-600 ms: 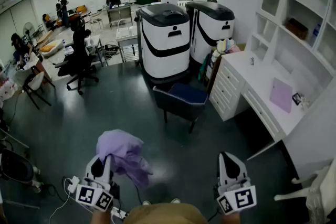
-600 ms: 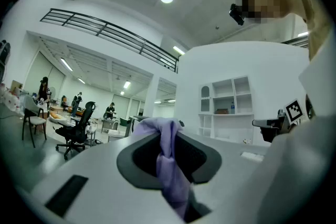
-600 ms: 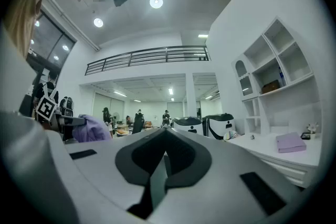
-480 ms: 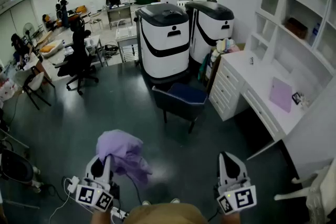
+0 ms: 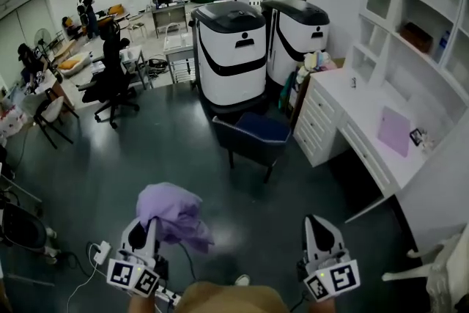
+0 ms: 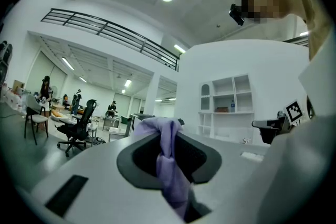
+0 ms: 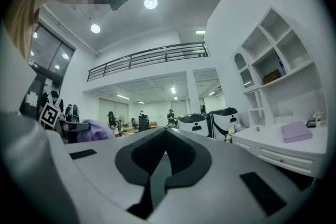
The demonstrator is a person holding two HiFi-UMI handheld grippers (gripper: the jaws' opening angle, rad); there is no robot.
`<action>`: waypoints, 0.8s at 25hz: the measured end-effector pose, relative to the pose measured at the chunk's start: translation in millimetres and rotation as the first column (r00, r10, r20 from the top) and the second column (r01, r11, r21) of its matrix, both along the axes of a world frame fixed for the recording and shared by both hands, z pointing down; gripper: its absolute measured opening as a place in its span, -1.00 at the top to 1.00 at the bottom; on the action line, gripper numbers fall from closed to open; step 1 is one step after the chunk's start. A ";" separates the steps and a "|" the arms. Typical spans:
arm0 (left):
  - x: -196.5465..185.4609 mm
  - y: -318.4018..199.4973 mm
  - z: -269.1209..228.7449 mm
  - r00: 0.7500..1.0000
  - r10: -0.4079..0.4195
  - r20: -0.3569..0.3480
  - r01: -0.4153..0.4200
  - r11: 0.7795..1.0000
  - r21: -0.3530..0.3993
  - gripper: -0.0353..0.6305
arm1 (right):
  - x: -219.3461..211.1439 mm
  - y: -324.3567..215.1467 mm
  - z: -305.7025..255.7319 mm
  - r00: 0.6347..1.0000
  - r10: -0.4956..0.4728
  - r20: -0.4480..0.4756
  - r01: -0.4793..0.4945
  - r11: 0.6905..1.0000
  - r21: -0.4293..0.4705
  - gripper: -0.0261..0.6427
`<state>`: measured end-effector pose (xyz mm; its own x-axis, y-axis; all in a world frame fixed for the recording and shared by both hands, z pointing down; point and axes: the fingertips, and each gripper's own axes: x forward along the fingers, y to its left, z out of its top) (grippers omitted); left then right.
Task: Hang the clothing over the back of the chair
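The lilac clothing (image 5: 174, 210) is bunched in a loose wad and hangs in the air over the dark floor (image 5: 146, 150), low in the head view and left of centre; it touches neither the floor nor any furniture. The left tongs (image 5: 146, 225) have it: in the left gripper view a twisted fold of the cloth runs down between the two jaws, which are closed on it almost to meeting, and the rest spills out past the tips. The right tongs (image 5: 319, 222) are level beside them and well apart from the cloth; their jaws are closed tip to tip with nothing between them.

The chair (image 5: 253, 134), dark blue with dark legs, stands on the floor well ahead of both tongs, its back edge on the near side and bare; nothing is draped on it. It sits just off the near left corner of the white worktop (image 5: 352, 102) with drawers, and two white machines (image 5: 231, 51) with black lids stand behind it.

As I judge it, only the pick-up is done; left are the carry across the open floor to the chair, the spreading of the bunched cloth, probably with the free right tongs taking a second edge, and the laying of it over the chair's back.
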<state>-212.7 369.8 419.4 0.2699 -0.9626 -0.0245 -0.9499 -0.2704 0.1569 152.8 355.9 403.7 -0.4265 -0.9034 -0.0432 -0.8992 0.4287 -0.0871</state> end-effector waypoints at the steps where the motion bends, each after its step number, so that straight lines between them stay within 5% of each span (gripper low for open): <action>1: -0.1 1.0 1.1 1.000 -0.002 0.004 0.002 1.000 -0.005 0.73 | -0.1 -0.4 1.3 1.000 -0.009 0.015 0.009 1.000 -0.003 0.91; 12: -6.4 -31.8 19.2 1.000 -0.021 0.014 0.022 0.998 -0.054 0.73 | -7.1 -39.4 25.3 0.999 -0.031 0.016 0.032 0.997 -0.066 0.91; 20: -25.1 -149.5 39.3 1.000 0.006 -0.013 -0.007 0.998 -0.059 0.73 | -17.1 -129.8 35.7 0.996 0.009 -0.087 -0.017 0.996 -0.091 0.91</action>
